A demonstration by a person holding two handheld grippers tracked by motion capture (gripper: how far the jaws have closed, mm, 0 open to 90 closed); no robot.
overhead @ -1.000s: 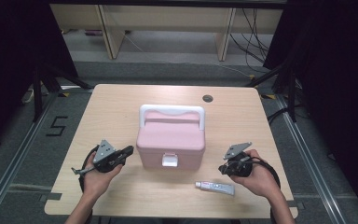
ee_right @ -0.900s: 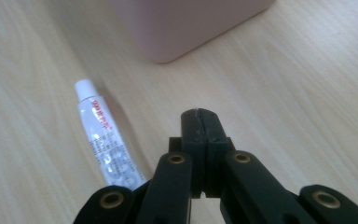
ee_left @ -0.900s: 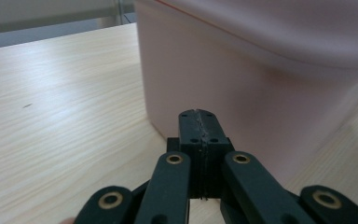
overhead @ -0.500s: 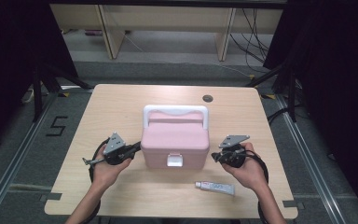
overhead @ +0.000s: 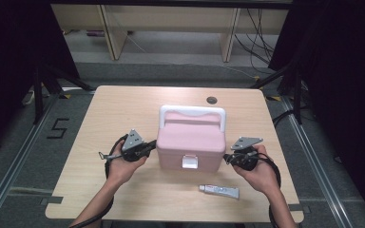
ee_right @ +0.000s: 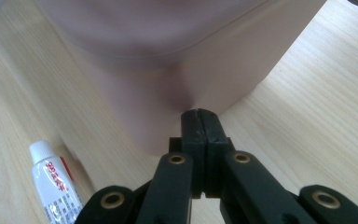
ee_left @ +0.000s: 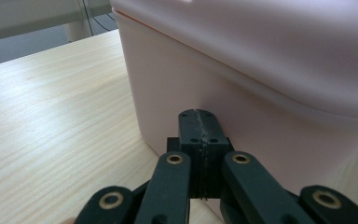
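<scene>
1. Squarely at the middle of the pale wooden desk (overhead: pixel 100 123): a pink plastic lidded box (overhead: pixel 190 145) with a white carrying handle (overhead: pixel 192 111) folded back over the lid and a white latch (overhead: pixel 190 162) on the near face, apparently fastened.
2. Pressed up to the box's left wall: the left gripper (ee_left: pixel 199 122), jaws pressed together with nothing between them, tip touching or just short of the pink side below the lid's rim; too close to tell which.
3. Mirrored on the opposite wall: the right gripper (ee_right: pixel 200 122), jaws likewise closed flat on each other, empty, tip at the foot of the pink wall under the overhanging lid.
4. Held low and level in both hands, one at each side, in the high view: probably to brace or square the box between two blunt closed tips rather than to pinch it, since smooth walls offer no edge for a pinch.
5. Lying flat near the desk's front edge, right of centre: a small white squeeze tube with red print and a white cap (overhead: pixel 219 191), apart from the box, just inside the right hand (overhead: pixel 261 173), within easy reach.
6. Set into the desk's far edge: a dark round cable hole (overhead: pixel 212 100), well clear of everything.
7. Likely risk: a sliding or twisting box if one side pushes harder than the other.
</scene>
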